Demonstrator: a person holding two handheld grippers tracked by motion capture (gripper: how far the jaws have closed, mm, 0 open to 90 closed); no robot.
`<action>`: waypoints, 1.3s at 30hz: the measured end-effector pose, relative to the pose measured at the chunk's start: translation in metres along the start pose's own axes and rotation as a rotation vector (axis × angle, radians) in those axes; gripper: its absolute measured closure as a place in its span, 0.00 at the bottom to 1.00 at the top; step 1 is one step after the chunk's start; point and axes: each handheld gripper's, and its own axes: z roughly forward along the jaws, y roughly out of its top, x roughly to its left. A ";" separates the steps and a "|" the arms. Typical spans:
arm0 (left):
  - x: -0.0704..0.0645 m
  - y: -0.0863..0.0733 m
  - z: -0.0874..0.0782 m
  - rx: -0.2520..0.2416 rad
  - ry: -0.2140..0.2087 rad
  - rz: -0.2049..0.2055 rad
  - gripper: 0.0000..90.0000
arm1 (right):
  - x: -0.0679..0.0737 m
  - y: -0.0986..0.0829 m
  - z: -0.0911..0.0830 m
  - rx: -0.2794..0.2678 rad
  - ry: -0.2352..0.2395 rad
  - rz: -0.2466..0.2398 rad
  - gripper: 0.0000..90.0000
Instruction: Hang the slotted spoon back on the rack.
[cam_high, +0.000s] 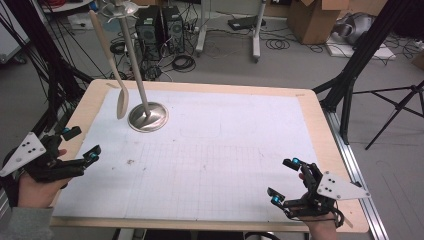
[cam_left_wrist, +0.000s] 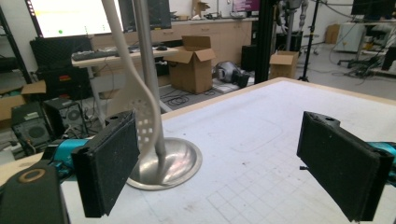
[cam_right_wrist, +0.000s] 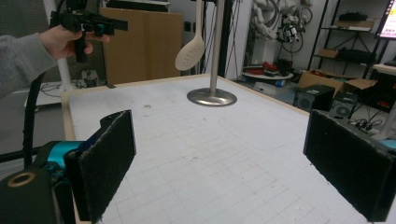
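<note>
Evidently both tongs, left (cam_high: 80, 145) and right (cam_high: 284, 178), gape empty near the bench's (cam_high: 200, 165) front corners, well apart from the spoon (cam_high: 121, 102) hanging on the stand (cam_high: 147, 117) far left, so reaching it likely comes next.

A grey floor (cam_high: 280, 65) surrounds the wood-edged worktop (cam_high: 320, 125). Beyond the worktop's far edge stand black computer towers (cam_high: 159, 25) among loose cables, with cardboard boxes (cam_high: 315, 17) to their right. Black tripod legs (cam_high: 395, 107) stand right of the worktop.
</note>
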 end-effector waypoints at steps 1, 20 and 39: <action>-0.001 -0.001 -0.001 0.000 -0.007 0.002 0.15 | 0.000 0.000 0.000 -0.003 0.000 -0.001 0.09; -0.018 -0.020 -0.008 0.012 0.003 0.004 0.15 | 0.000 -0.001 0.001 -0.003 -0.005 0.005 0.09; -0.032 -0.028 -0.014 0.012 -0.016 -0.005 0.07 | -0.001 -0.003 0.002 0.001 -0.006 0.008 0.09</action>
